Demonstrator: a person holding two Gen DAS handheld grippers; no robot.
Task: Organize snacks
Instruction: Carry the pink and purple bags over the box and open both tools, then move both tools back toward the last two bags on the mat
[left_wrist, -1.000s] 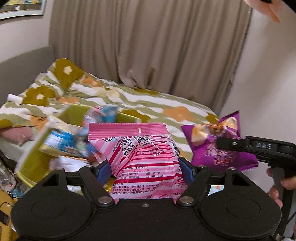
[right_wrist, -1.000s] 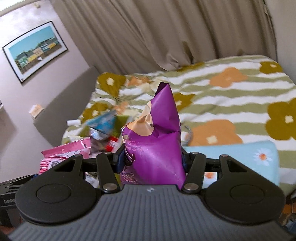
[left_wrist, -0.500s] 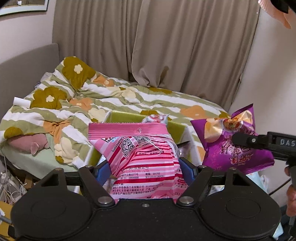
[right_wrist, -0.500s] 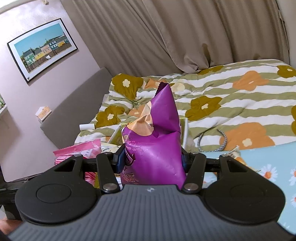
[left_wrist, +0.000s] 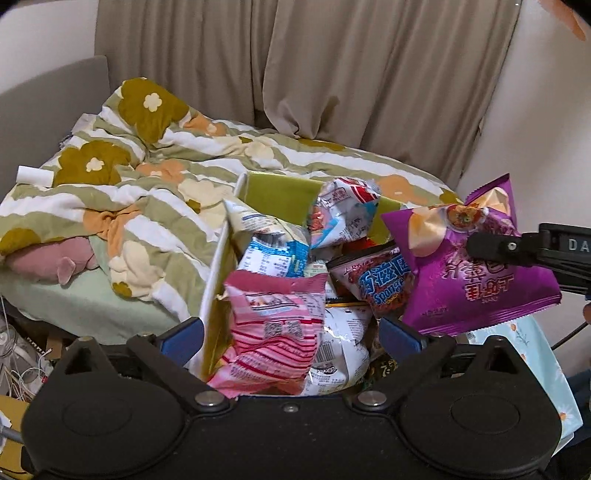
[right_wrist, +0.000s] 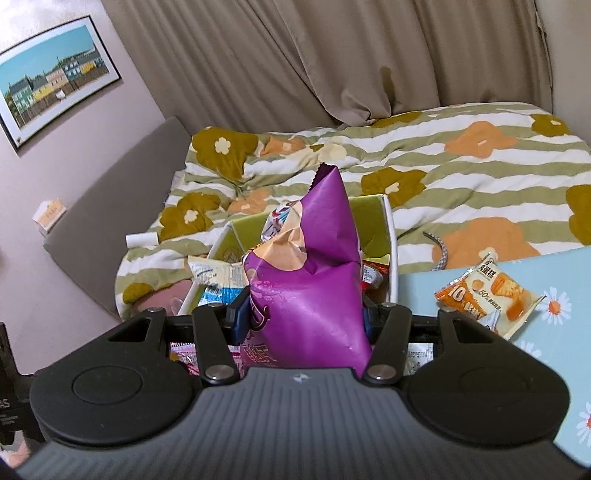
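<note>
A white box with a green inside (left_wrist: 273, 190) (right_wrist: 392, 236) stands at the bed's edge, filled with several snack packs. The pink striped snack bag (left_wrist: 275, 325) lies loose in the box's near end, below my left gripper (left_wrist: 291, 334). That gripper's jaws are opening, and its blue pads (left_wrist: 400, 338) stand wide apart, clear of the bag. My right gripper (right_wrist: 301, 319) is shut on a puffy purple snack bag (right_wrist: 314, 291) (left_wrist: 476, 269) and holds it above the box's right side.
The bed carries a green, white and orange flowered quilt (left_wrist: 155, 177). A light blue daisy-print surface (right_wrist: 554, 317) on the right bears an orange snack pack (right_wrist: 487, 291). Beige curtains (right_wrist: 332, 55) hang behind. Cables and clutter (left_wrist: 18, 354) lie low at left.
My left gripper let go of the pink striped bag, which dropped into the box as the jaws spread. Both grippers moved over the box. The purple bag stays gripped in the right one.
</note>
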